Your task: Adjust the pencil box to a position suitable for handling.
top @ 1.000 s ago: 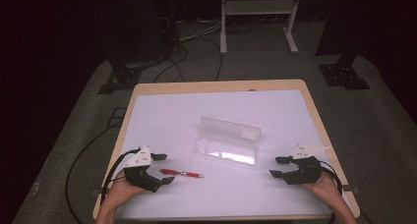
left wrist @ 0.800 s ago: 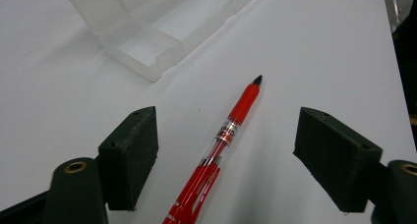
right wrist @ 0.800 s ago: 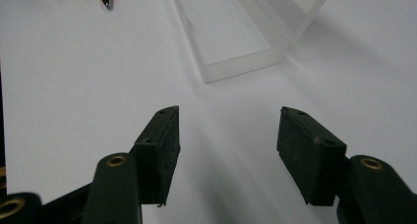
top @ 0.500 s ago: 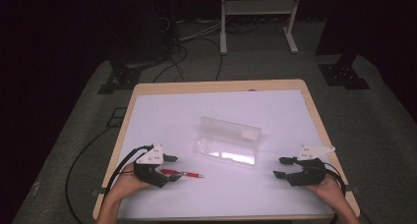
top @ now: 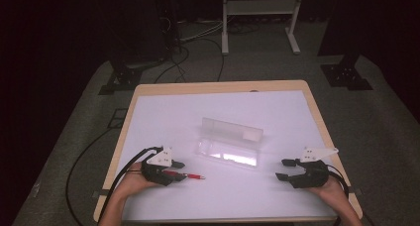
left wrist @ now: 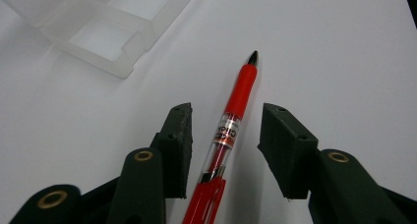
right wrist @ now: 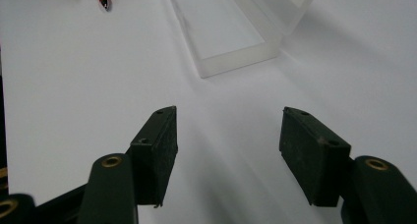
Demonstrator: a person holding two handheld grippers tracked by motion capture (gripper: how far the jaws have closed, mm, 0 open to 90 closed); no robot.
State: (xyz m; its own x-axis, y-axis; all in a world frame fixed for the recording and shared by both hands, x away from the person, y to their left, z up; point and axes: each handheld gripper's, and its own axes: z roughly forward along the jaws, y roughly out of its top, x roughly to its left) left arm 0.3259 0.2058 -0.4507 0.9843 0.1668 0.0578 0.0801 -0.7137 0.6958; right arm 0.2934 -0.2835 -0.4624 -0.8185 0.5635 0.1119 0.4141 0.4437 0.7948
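A red pen (left wrist: pixel 231 121) lies flat on the white table, tip pointing away toward the clear box. My left gripper (left wrist: pixel 223 145) is open with its jaws either side of the pen's barrel, not closed on it; in the high view the left gripper (top: pixel 174 170) sits over the pen's (top: pixel 190 176) rear end. A clear plastic pencil case (top: pixel 229 145) lies open in the table's middle, lid raised behind it. My right gripper (top: pixel 281 169) rests open at the front right, empty, and the right gripper (right wrist: pixel 228 145) faces the case's end (right wrist: pixel 231 37).
The white table top (top: pixel 257 107) has a wooden rim. Black cables trail from both grippers off the front edge. A white stand (top: pixel 260 8) and dark equipment feet (top: pixel 346 75) stand on the grey floor beyond the table.
My left gripper has moved right and forward along the table until its open jaws straddle the pen. The right gripper has shifted only slightly.
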